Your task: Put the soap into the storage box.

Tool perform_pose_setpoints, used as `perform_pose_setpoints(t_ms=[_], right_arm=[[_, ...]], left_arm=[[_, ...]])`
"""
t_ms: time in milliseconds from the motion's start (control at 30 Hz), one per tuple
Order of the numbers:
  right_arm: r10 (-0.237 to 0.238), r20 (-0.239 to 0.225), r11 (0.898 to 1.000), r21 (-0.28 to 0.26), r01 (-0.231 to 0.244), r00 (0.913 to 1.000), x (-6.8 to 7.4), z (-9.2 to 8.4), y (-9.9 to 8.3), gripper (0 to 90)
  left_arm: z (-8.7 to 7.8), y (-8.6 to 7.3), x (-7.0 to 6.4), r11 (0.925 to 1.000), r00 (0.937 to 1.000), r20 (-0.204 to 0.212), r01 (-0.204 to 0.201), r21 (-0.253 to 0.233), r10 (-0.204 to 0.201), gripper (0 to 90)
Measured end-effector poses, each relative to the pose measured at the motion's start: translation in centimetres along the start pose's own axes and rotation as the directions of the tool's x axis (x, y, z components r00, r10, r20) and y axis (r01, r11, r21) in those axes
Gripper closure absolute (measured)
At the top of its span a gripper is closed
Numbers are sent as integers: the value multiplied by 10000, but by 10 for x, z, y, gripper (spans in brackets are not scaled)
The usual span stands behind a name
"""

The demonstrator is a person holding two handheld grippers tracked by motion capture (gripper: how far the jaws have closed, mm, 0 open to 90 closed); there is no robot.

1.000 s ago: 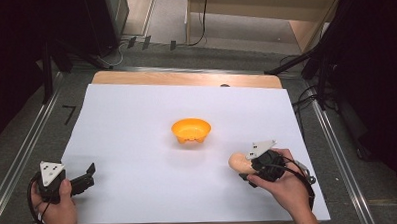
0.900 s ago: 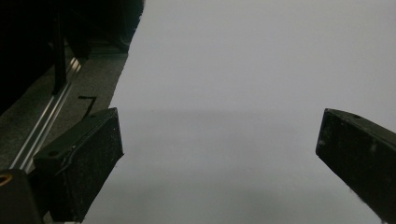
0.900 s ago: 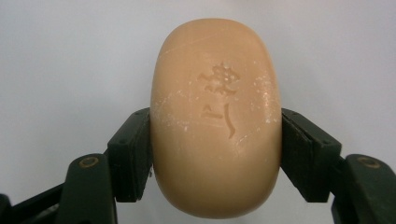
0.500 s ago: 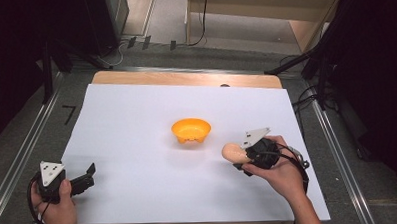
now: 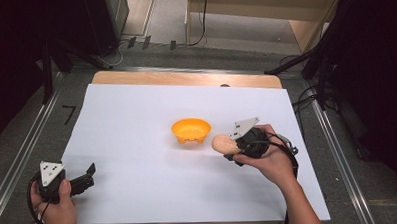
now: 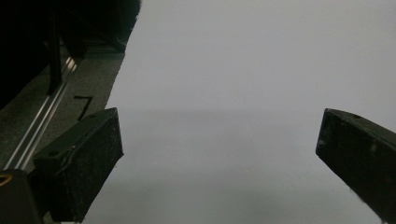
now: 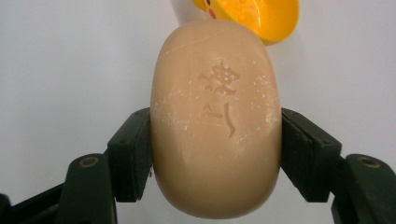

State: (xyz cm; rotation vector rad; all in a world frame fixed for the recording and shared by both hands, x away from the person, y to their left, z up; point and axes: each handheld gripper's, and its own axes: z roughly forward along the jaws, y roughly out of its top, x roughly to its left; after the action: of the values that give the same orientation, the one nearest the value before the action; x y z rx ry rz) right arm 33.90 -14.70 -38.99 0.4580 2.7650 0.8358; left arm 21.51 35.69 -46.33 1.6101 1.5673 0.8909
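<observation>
**Observer:** White sheet [image 5: 137, 144] covers the wooden table [image 5: 185, 78]; dark floor and metal rails run down both sides, and black stands and cables sit at the far end.

**Recorder:** Noted. What are you holding?

**Observer:** Your right gripper [image 5: 236, 146] has its jaws clamped on a tan bar of soap [image 5: 222, 143]. In the right gripper view the soap [image 7: 215, 121] is pinched across its narrow width, one black pad on each flank, stamped mark facing the camera. Most of the bar sticks out ahead of the jaws.

**Recorder:** Where does the bar sit against the rest?

**Observer:** It is just beside the orange bowl [image 5: 190, 130], on the bowl's right, apart from it. I cannot tell whether the soap is clear of the sheet. In the right gripper view the bowl's rim [image 7: 261, 18] peeks out past the far end of the bar.

**Recorder:** And your other hand?

**Observer:** Your left gripper [image 5: 81, 180] rests low at the near left corner of the sheet, well apart from bowl and soap. Its jaws stand wide in the left gripper view [image 6: 219, 154], nothing but bare white sheet between them.
</observation>
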Motion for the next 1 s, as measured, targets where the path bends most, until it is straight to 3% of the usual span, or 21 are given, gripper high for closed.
perform_pose_setpoints(t_ms=[300, 667, 1000], right_arm=[[-485, -89, 9988, -98, 484, 9988, -11, 1, 14, 337], [-762, -224, 9970, -171, 758, 9968, -22, 2, 32, 337], [-1134, -620, 9934, -238, 1121, 9916, -32, 14, 46, 337]], left_arm=[[0, 0, 0, 10000, 10000, 25, 3, 16, -3, 9], [0, 0, 0, 10000, 10000, -38, 34, 4, -34, 0], [0, 0, 1, 10000, 10000, 4, 75, 28, -75, 0]])
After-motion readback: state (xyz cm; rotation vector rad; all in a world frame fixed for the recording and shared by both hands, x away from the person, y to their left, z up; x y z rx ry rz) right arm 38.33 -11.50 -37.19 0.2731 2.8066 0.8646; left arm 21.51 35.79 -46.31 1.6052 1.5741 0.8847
